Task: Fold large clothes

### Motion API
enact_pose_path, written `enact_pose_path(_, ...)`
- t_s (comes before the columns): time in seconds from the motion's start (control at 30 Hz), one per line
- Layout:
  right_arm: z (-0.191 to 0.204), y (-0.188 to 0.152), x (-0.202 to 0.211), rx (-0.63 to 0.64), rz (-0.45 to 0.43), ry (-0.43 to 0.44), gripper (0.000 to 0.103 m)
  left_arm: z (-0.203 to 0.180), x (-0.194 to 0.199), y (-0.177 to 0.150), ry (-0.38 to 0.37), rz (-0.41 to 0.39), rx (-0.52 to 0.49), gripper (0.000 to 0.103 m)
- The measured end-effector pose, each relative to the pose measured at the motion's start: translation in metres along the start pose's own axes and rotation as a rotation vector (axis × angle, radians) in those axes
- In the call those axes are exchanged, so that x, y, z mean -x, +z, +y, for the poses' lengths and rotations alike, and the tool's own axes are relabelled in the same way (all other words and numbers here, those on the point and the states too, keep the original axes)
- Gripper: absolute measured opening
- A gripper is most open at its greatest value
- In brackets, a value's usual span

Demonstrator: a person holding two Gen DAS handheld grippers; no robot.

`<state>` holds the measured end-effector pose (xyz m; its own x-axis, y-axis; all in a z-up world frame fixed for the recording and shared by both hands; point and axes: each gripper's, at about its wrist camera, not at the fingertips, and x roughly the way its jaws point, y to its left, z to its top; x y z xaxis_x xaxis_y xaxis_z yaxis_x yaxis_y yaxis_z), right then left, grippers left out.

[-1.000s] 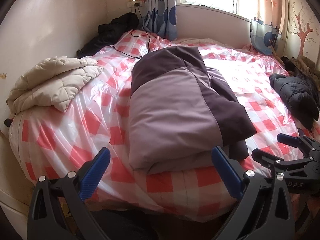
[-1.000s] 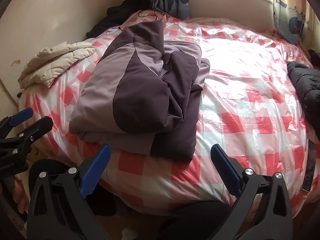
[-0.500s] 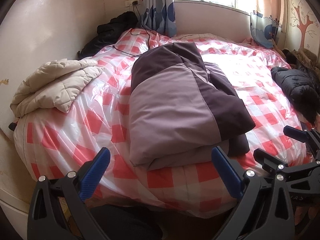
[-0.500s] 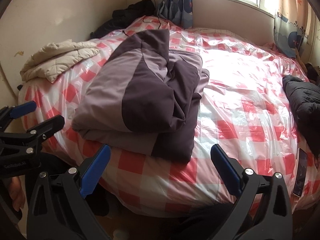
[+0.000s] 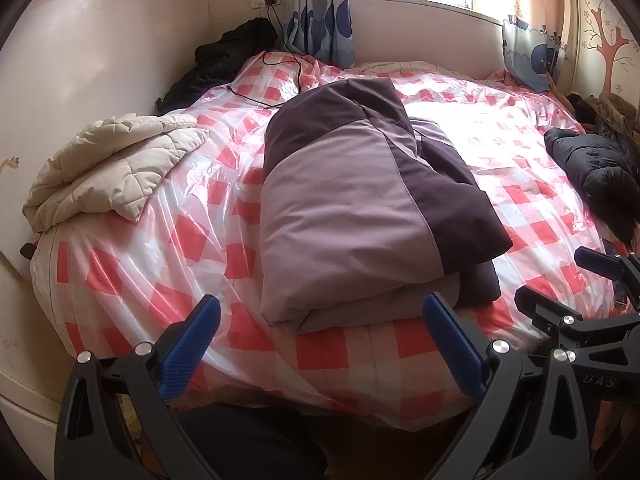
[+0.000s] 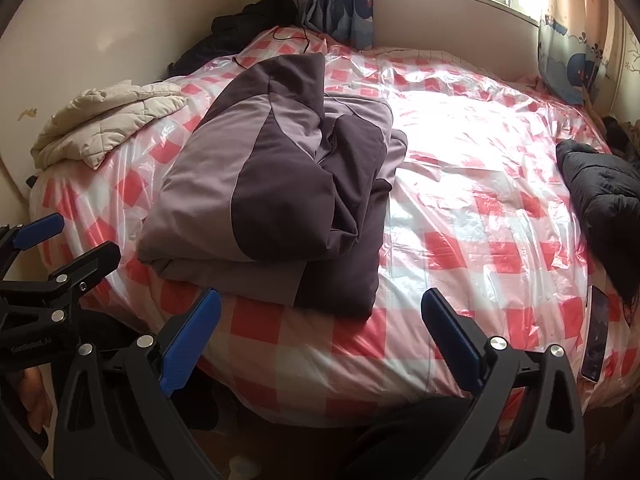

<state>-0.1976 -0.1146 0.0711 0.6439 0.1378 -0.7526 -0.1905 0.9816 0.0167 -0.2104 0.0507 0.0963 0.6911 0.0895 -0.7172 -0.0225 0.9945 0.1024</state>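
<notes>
Left gripper [image 5: 320, 344]: jaws spread wide, blue pads [image 5: 192, 350] bare; holds nothing and touches nothing. It hangs off the near edge of the bed [image 5: 120, 272]. In the right wrist view it appears again at 9 o'clock [image 6: 52, 248], also parted.

Right gripper [image 6: 320, 340]: jaws equally wide, blue pads [image 6: 450, 340] clear of any cloth; empty. In the left wrist view its fingers enter at 4 o'clock [image 5: 568, 284].

Purple jacket [image 5: 360, 216]: two-tone, light lilac and dark plum panels, folded into a thick bundle on the bed. In the left wrist view it lies at 12 o'clock from the left gripper, its near fold just beyond the fingertips, apart from them. In the right wrist view [image 6: 272, 184] it sits toward 11 o'clock of the right gripper, near but untouched.

Bed cover: red-and-white check under a glossy clear plastic sheet [image 6: 460, 184], wrinkled and glaring below the window.

Cream quilted coat [image 5: 108, 176]: folded, at 10 o'clock on the left corner of the bed, well apart from the jacket.

Dark puffer jacket [image 6: 600, 200]: at 3 o'clock on the right edge, partly cut off by the frame.

Black garment [image 5: 224, 60]: heaped at 11 o'clock against the wall; its form is hard to make out.

Phone [image 6: 596, 336]: flat near the right edge of the bed, at 4 o'clock.

Hand [image 6: 34, 400]: a small part shows at 8 o'clock, mostly hidden behind the left gripper.
</notes>
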Motion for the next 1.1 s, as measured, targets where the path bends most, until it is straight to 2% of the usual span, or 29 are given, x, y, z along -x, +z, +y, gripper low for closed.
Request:
enact_pose_path(0.53,0.003,-0.002,-0.005,-0.005,0.03,0.027,0.097,0.005,-0.004,-0.007,-0.01,0.014,0.012,0.097)
enact_pose_path(0.8,0.002,-0.003,-0.005,-0.007,0.028,0.028,0.097,0.009,-0.008,-0.007,-0.043,0.023,0.039,0.097)
enact_pose_path(1.1,0.001,-0.005,-0.004,-0.013,0.032,0.035,0.097,0.004,-0.009,-0.006,0.016,0.045,0.023,0.097)
